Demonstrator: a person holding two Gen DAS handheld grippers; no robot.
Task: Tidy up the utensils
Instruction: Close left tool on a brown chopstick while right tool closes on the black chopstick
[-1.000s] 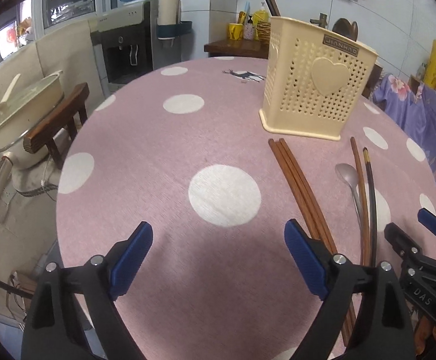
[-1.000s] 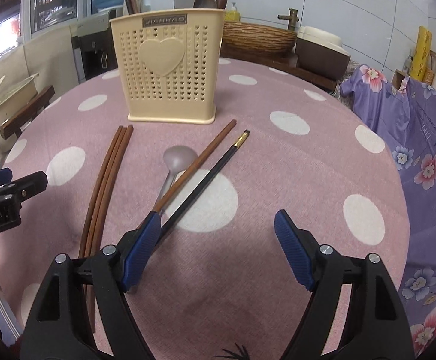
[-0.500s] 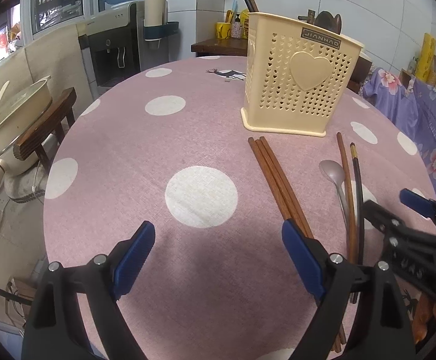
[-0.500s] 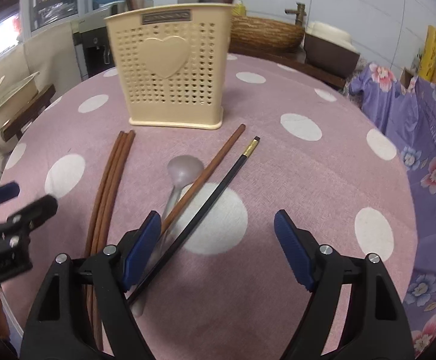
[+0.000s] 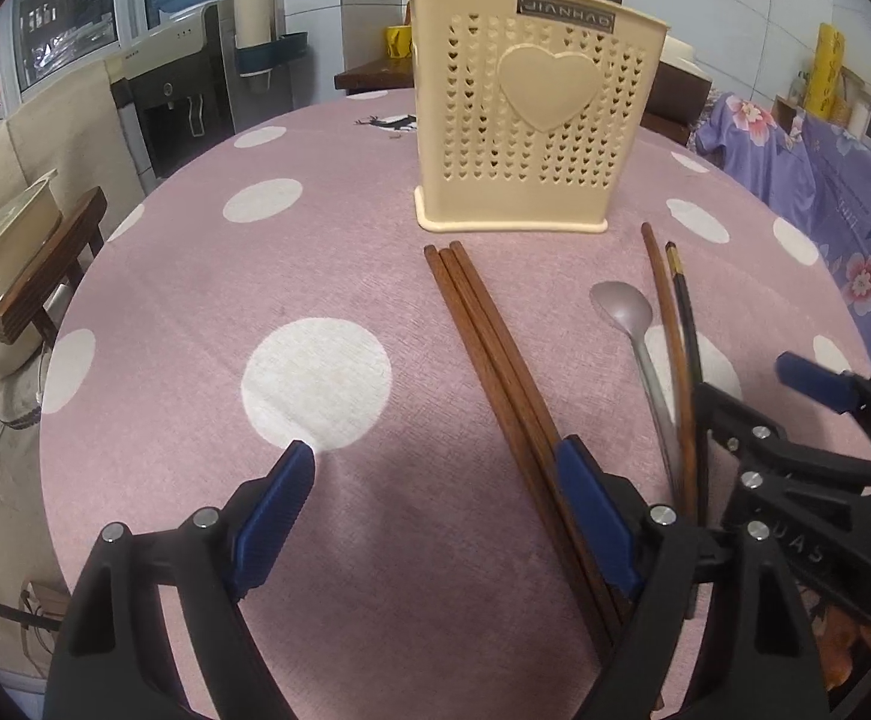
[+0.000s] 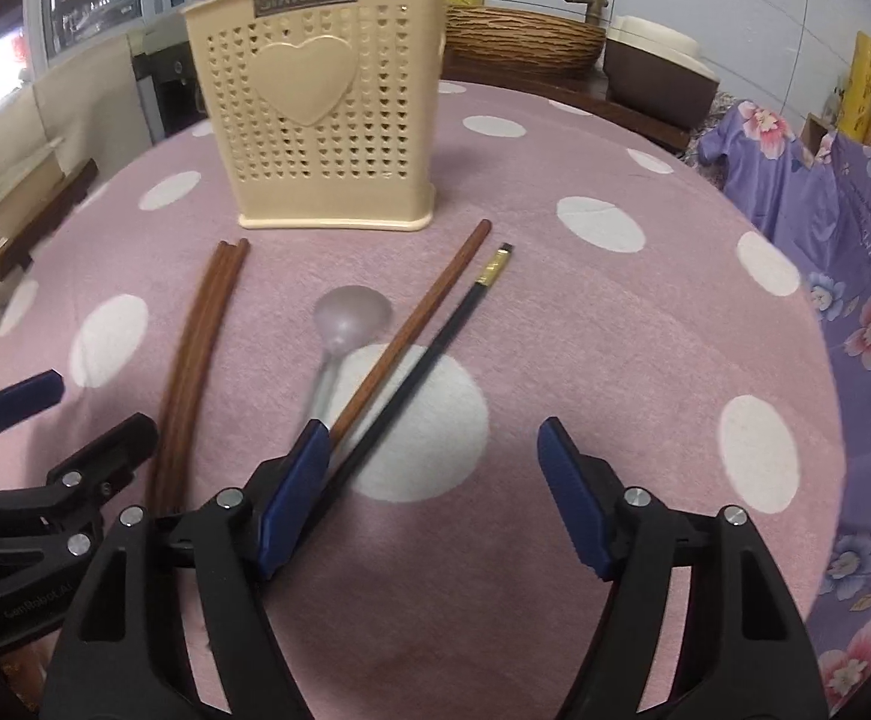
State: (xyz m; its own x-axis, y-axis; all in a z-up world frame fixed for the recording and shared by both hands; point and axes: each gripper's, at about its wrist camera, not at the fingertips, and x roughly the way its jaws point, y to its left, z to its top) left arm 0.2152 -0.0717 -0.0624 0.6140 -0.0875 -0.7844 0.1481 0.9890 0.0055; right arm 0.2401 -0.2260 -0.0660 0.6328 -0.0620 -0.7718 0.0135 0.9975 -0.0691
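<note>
A cream perforated utensil holder [image 5: 525, 126] with a heart stands upright on the pink dotted tablecloth; it also shows in the right wrist view [image 6: 327, 108]. In front of it lie three brown chopsticks together [image 5: 495, 354] [image 6: 195, 354], a metal spoon [image 5: 630, 324] [image 6: 345, 324], one brown chopstick [image 5: 666, 324] [image 6: 423, 312] and one black chopstick [image 5: 687, 324] [image 6: 435, 354]. My left gripper [image 5: 435, 516] is open and empty, its right finger over the three chopsticks. My right gripper [image 6: 435, 492] is open and empty, its left finger over the near ends of the single chopsticks.
The round table's edge [image 5: 57, 396] falls off at the left, with a wooden chair [image 5: 45, 258] and a water dispenser [image 5: 189, 90] beyond. A purple floral cloth [image 6: 855, 252] lies at the right. A woven basket [image 6: 519, 36] and a brown pot [image 6: 657, 78] sit behind.
Both grippers have moved forward toward the holder and utensils, which now look larger and closer. The left gripper has shifted right over the three chopsticks. Both stay open.
</note>
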